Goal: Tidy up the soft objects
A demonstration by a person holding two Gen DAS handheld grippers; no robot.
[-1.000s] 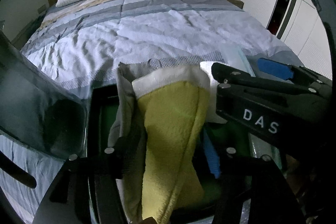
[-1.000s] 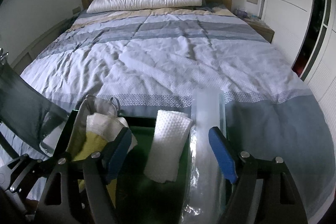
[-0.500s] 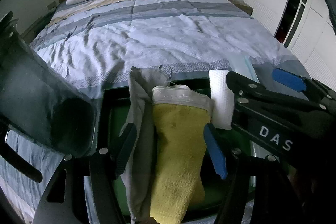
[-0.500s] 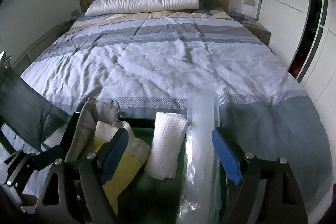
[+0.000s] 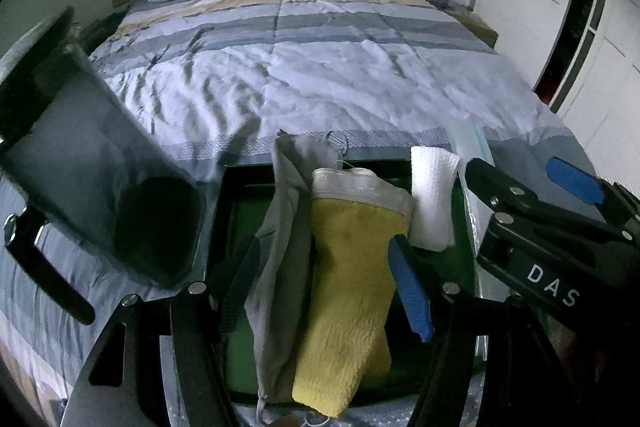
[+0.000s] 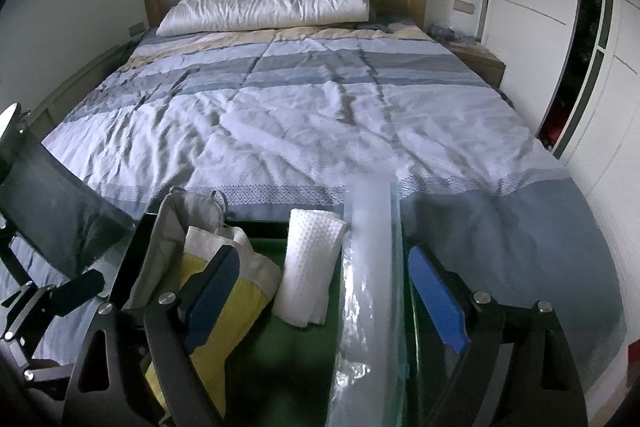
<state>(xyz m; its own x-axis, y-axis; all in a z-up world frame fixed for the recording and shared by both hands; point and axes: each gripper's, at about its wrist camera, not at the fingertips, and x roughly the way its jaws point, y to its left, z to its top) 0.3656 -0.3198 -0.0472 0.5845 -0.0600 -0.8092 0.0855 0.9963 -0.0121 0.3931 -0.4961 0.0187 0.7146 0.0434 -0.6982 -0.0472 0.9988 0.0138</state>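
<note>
Cloths: grey (image 5: 288,227), yellow (image 5: 348,291) and white (image 5: 434,203) filed upright side by side in tray (image 5: 240,211). Left gripper (image 5: 320,283) straddling, not pinching; right gripper (image 6: 324,291) opening, empty. Sorting apparently near done.

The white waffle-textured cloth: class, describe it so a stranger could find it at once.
At the foot of the bed sits a dark green tray. The white waffle-textured cloth lies rolled inside it, between the yellow towel and a clear plastic package. It alone is white and dimpled.

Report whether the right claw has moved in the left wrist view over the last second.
Yes: the right claw, jaws opening with the clear pack between them, drew back rightward, uncovering the white cloth.
</note>
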